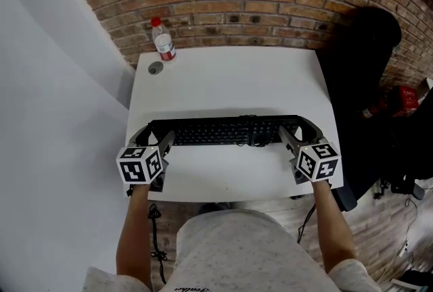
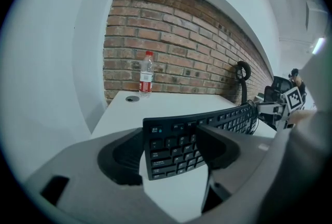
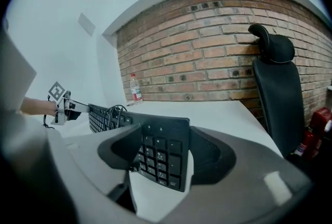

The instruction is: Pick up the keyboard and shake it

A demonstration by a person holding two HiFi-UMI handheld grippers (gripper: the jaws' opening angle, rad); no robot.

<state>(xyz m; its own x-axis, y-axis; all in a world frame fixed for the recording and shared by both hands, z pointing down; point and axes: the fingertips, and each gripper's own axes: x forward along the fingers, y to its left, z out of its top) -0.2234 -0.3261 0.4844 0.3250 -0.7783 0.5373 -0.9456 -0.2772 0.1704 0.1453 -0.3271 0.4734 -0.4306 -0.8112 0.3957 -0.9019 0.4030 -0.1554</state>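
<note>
A long black keyboard [image 1: 216, 130] runs left to right across the near part of the white table [image 1: 230, 78], its keys turned up toward me. My left gripper [image 1: 157, 132] is shut on its left end [image 2: 174, 145], one pad on the rear edge and one on the front. My right gripper [image 1: 298, 130] clamps the number-pad end [image 3: 163, 158] the same way. In both gripper views the keyboard looks tilted and slightly off the tabletop. A coil of black cable [image 1: 256, 136] lies on the keys near the right end.
A water bottle [image 1: 163, 41] with a red cap and a round cable grommet [image 1: 155, 68] are at the table's far left corner, against the brick wall. A black office chair [image 1: 365, 74] stands right of the table, with a red object [image 1: 406, 100] on the floor beyond.
</note>
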